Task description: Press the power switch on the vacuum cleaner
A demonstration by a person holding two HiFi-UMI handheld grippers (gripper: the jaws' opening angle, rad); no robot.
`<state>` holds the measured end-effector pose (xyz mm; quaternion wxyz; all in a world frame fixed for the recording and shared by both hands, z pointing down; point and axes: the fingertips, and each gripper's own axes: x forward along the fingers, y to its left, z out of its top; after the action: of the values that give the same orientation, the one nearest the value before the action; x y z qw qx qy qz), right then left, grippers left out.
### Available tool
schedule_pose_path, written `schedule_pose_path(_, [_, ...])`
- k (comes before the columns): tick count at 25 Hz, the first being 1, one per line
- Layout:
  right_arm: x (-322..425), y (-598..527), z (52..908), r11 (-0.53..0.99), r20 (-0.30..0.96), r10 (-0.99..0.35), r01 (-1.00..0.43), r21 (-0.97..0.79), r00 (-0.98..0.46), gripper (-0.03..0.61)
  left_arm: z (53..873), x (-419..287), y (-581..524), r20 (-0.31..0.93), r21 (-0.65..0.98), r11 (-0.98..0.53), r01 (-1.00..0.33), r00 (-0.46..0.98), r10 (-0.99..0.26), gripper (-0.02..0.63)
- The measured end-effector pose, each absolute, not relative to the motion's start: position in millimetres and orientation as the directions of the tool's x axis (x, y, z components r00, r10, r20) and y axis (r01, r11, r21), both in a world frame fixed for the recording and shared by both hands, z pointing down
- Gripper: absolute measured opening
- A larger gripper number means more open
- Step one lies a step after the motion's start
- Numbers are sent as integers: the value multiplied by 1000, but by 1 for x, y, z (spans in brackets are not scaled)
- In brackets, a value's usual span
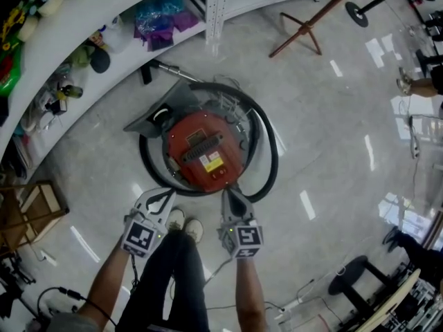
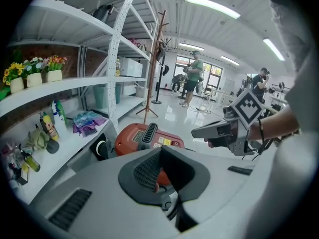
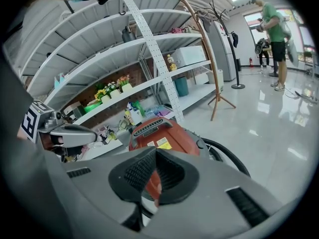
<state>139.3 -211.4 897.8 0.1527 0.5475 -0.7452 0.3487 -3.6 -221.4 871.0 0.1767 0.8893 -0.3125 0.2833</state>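
The red vacuum cleaner (image 1: 204,151) sits on the pale floor, ringed by its black hose (image 1: 271,158). It has a black ribbed handle and a yellow label on top. I cannot pick out the power switch for certain. My left gripper (image 1: 166,194) hovers just short of the vacuum's near left edge. My right gripper (image 1: 228,191) points at its near right edge. Both look shut with nothing held. In the left gripper view the jaws (image 2: 160,179) frame the red body (image 2: 149,136). In the right gripper view the jaws (image 3: 157,185) cover its near side (image 3: 164,133).
White shelves (image 1: 83,26) with bottles, flower pots and bags curve behind the vacuum. Its grey floor nozzle (image 1: 156,116) lies against them. A wooden coat stand (image 1: 304,26) is at the back, a wooden crate (image 1: 34,209) at the left, a stool (image 1: 349,275) at lower right. The person's shoes (image 1: 185,225) are between the grippers.
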Motion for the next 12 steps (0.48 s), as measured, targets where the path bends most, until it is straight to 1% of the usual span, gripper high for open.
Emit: schedule_pose_path(12, [137,-232,922,141,625,-708,-933,-332,-329,12,871,-11,-224,612,146,-739,-658,647,-455,6])
